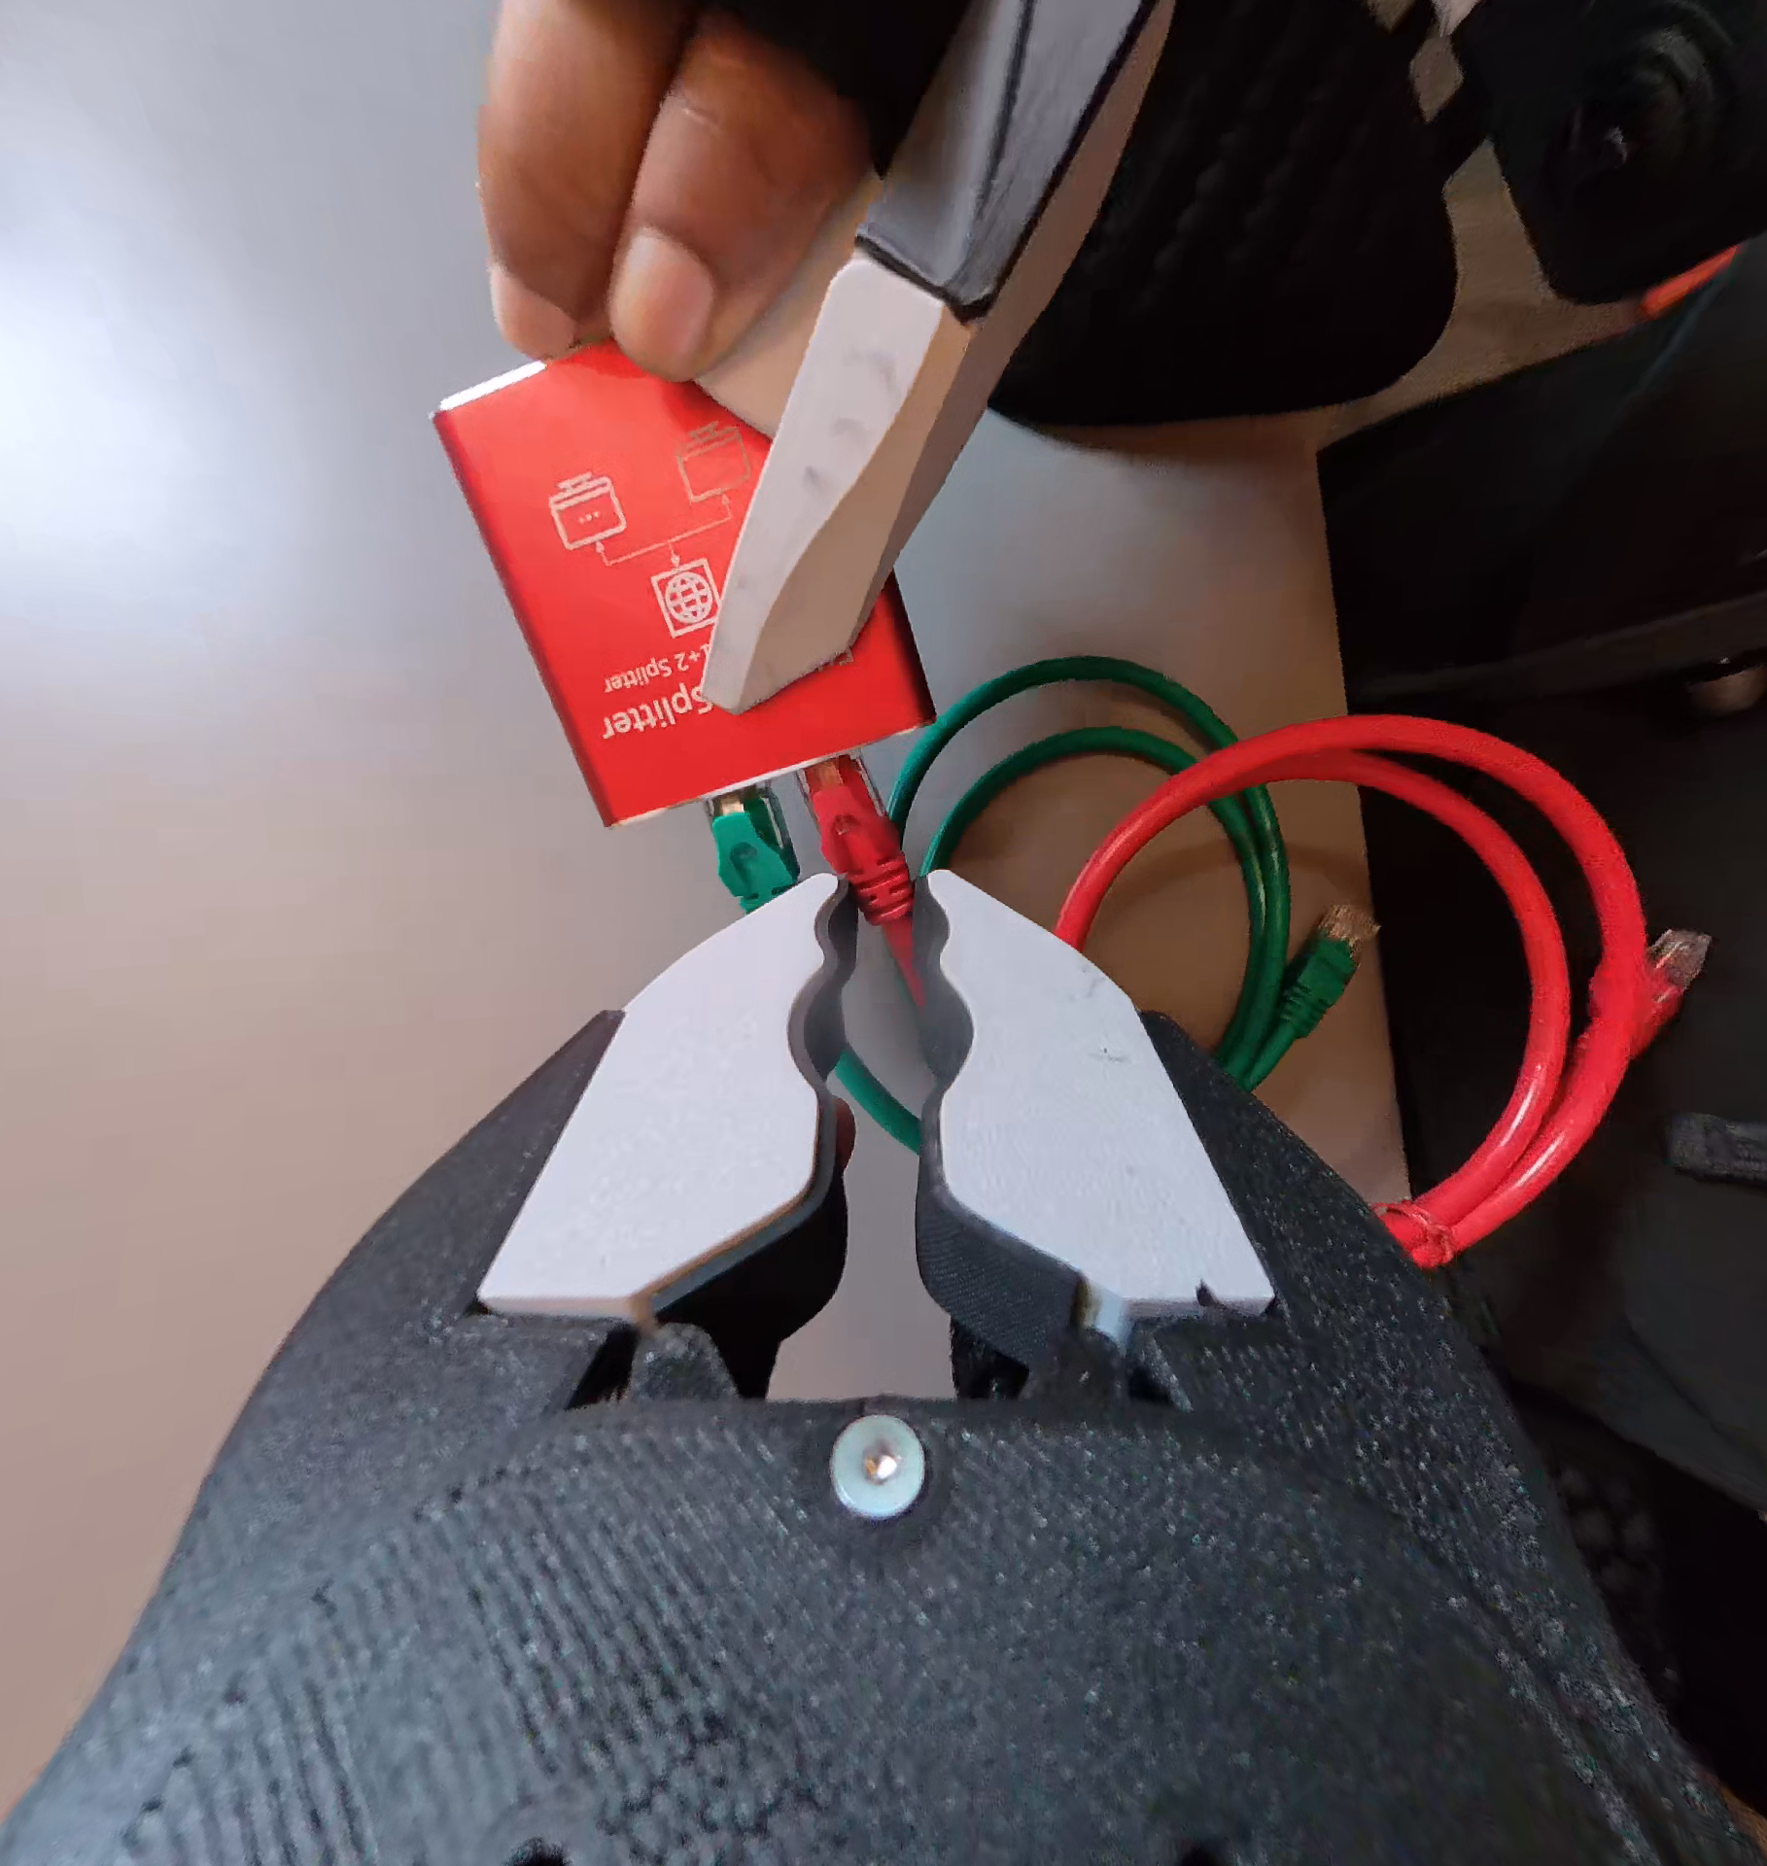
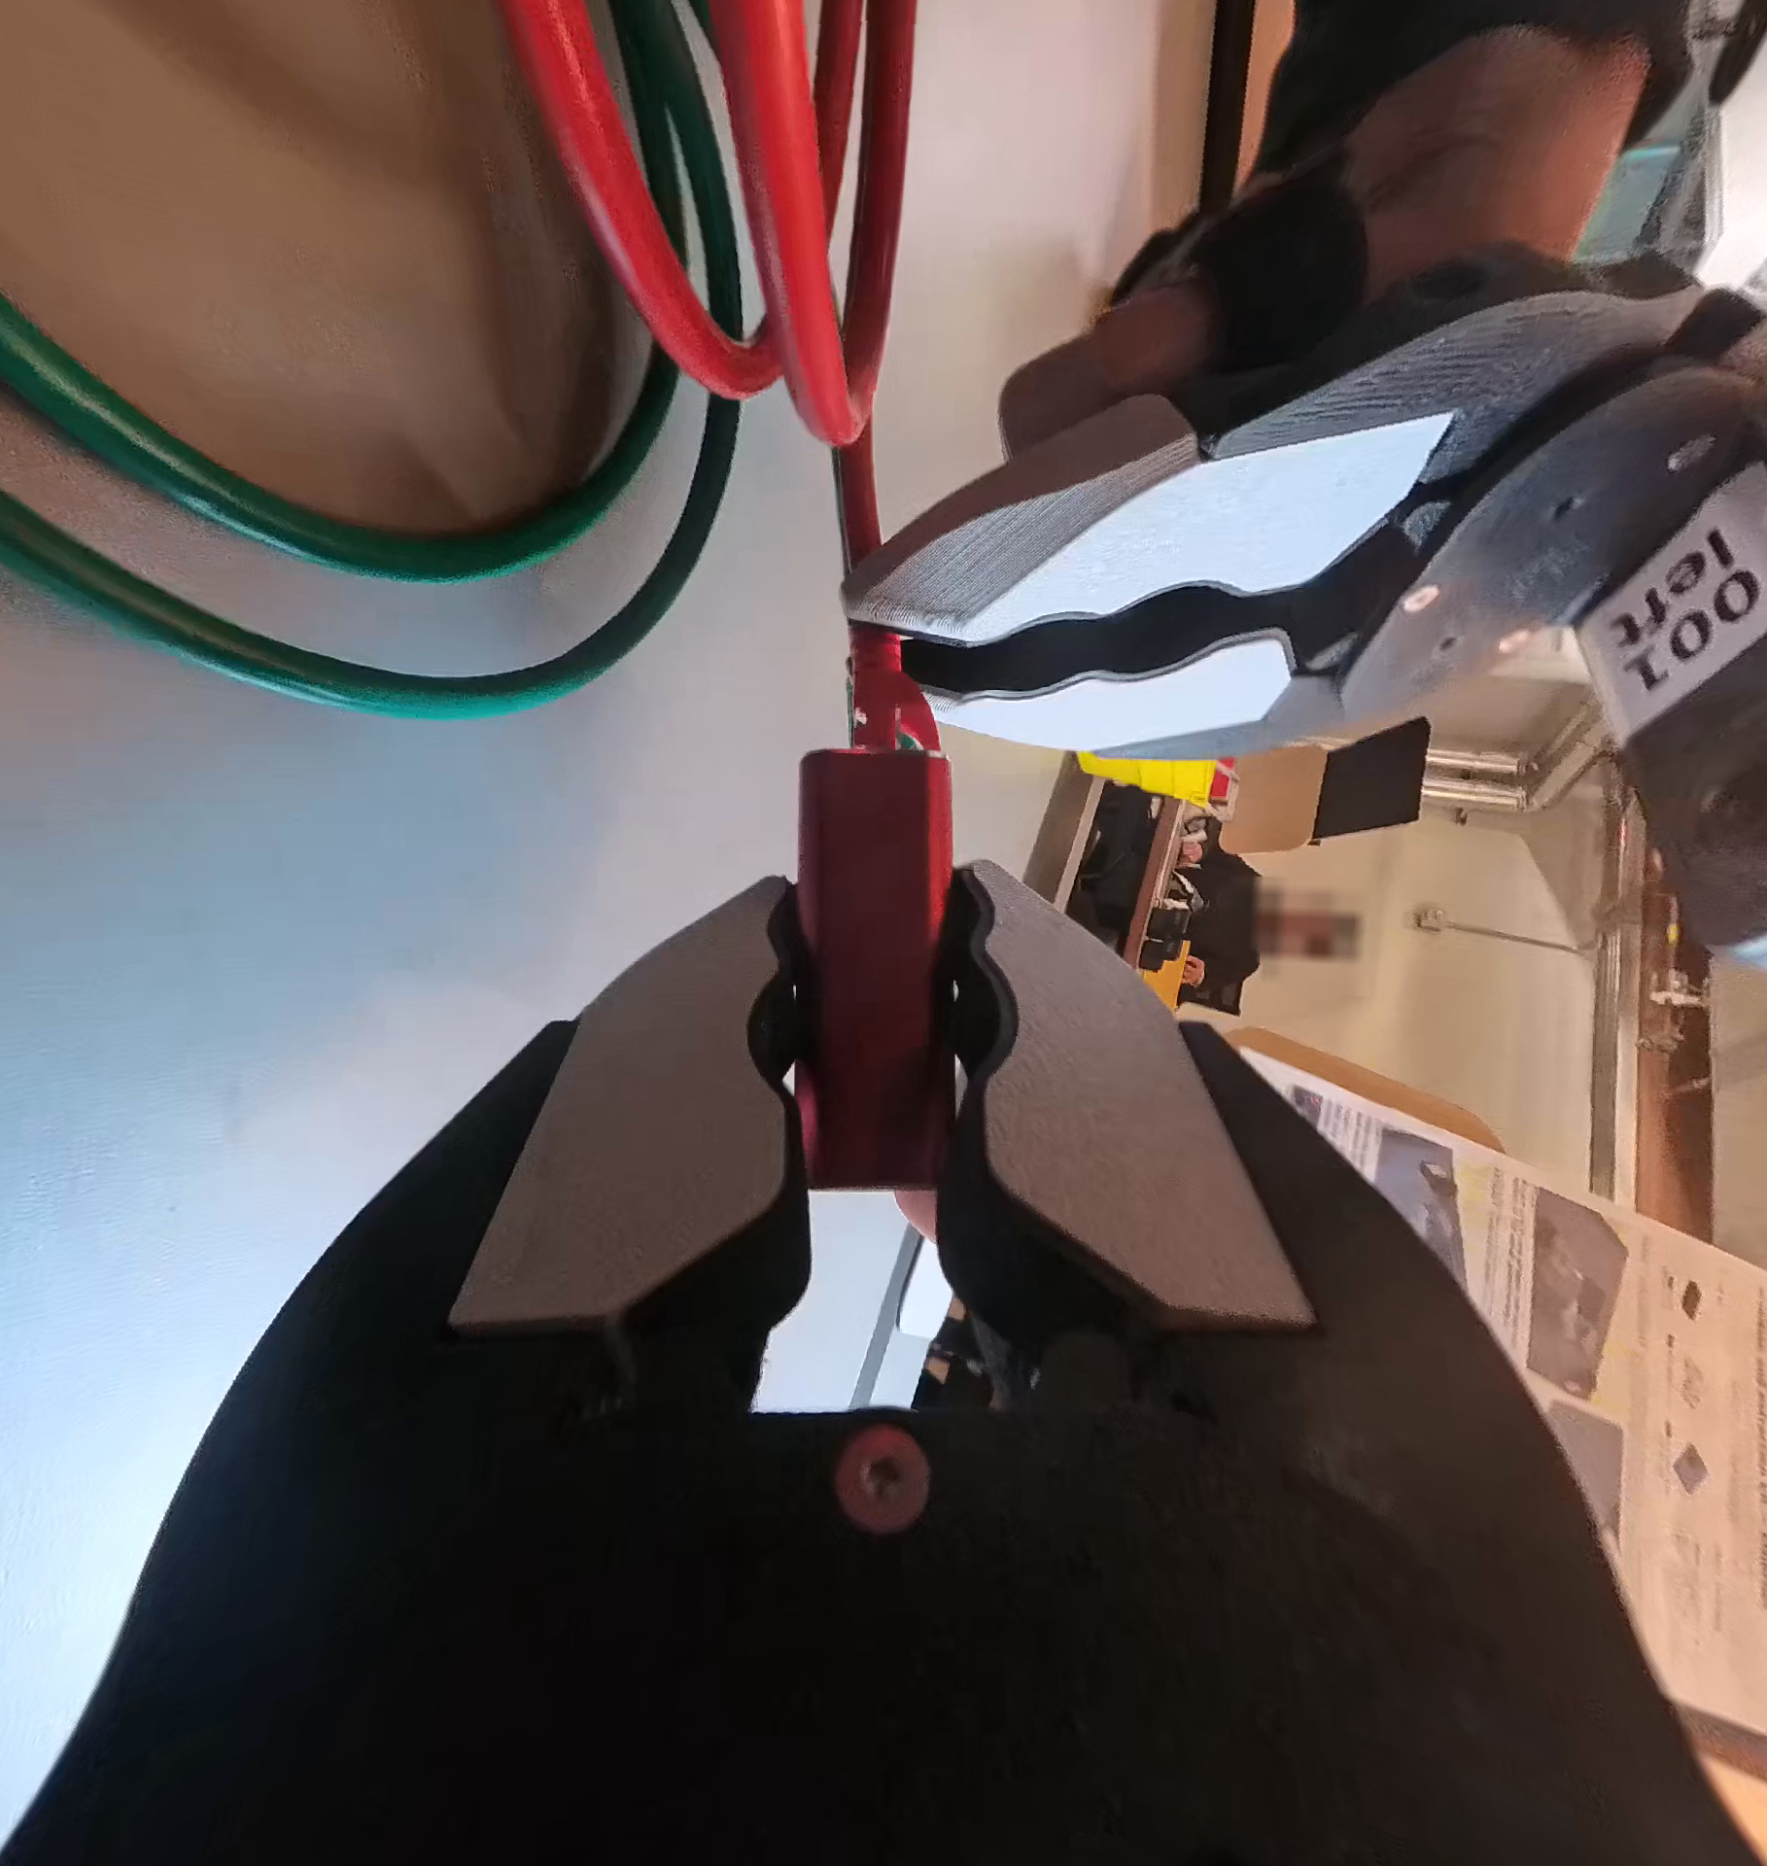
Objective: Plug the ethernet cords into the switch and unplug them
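Both cords sit plugged into the red switch (image 1: 657, 586), held off the table between the right gripper's (image 2: 874, 899) clamped jaws. The left gripper's (image 1: 879, 894) jaws pinch the red cord (image 1: 874, 878) just behind its plug; the green cord (image 1: 748, 858) lies beside them. Unplugging seems left.

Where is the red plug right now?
In the left wrist view the red plug sits in the red switch, right of the green plug. The left gripper closes around its cord just below.
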Demonstrator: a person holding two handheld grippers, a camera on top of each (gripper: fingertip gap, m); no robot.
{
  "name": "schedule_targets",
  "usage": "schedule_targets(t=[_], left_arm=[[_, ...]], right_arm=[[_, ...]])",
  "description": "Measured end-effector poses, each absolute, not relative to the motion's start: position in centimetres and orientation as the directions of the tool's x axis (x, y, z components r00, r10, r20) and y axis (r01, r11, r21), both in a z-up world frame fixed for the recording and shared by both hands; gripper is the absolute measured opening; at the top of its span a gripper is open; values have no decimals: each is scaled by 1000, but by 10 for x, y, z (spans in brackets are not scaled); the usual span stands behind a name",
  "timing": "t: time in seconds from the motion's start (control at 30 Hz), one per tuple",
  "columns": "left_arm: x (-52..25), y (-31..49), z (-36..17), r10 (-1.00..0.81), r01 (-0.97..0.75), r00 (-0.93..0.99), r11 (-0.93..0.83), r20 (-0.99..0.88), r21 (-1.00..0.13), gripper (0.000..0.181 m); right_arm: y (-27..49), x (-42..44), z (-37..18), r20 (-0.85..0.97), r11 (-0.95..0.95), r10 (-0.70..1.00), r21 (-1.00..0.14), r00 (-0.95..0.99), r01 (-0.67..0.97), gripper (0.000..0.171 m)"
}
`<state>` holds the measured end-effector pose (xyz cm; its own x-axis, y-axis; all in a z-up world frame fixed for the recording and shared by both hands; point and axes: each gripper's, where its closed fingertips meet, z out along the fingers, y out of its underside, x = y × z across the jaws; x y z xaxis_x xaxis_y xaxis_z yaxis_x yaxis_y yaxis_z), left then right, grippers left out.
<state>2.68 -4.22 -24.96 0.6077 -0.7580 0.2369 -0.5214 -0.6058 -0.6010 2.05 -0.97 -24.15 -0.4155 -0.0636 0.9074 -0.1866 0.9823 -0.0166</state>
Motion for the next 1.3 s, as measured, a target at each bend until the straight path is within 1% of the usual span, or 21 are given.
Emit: schedule_targets(t=[0.03,0.1,0.2,0.33,0.43,0.53,0.73,0.8,0.87,1.03,1.17,1.3], left_arm=[[25,-40,-247,-742,-497,624,-619,246,-608,10],[17,-27,-243,-706,-467,687,-612,174,-638,10],[6,-11,-234,-640,-429,766,-579,60,-693,11],[-8,-1,-231,-558,-452,823,-535,-104,-714,15],[-17,-5,-237,-529,-513,821,-514,-217,-688,17],[-24,-12,-245,-521,-565,803,-510,-290,-649,17],[-36,-15,-257,-501,-675,736,-495,-455,-547,8],[-40,-14,-258,-498,-718,696,-475,-518,-508,7],[-40,-13,-257,-487,-749,663,-443,-569,-493,7],[-38,-17,-255,-497,-765,644,-428,-582,-481,5],[-36,-19,-250,-494,-755,655,-426,-572,-498,5],[-37,-16,-244,-474,-722,692,-431,-545,-541,5]], right_arm=[[-7,19,-239,912,986,-58,-12,-406,-168,26],[5,14,-233,927,993,-60,19,-371,-115,26],[21,6,-223,947,999,-12,-6,-320,-54,26],[29,-3,-229,943,999,36,-41,-332,-7,26],[28,-9,-238,923,996,88,-92,-375,7,26],[27,-15,-243,897,991,134,-133,-421,31,26],[19,-21,-246,831,971,234,-231,-504,69,27],[18,-22,-247,816,967,251,-241,-521,89,27],[19,-22,-247,799,960,274,-262,-536,100,27],[11,-18,-247,774,965,250,-249,-582,83,26],[8,-18,-243,771,971,229,-227,-595,79,26],[13,-20,-235,779,972,229,-212,-584,98,26]])
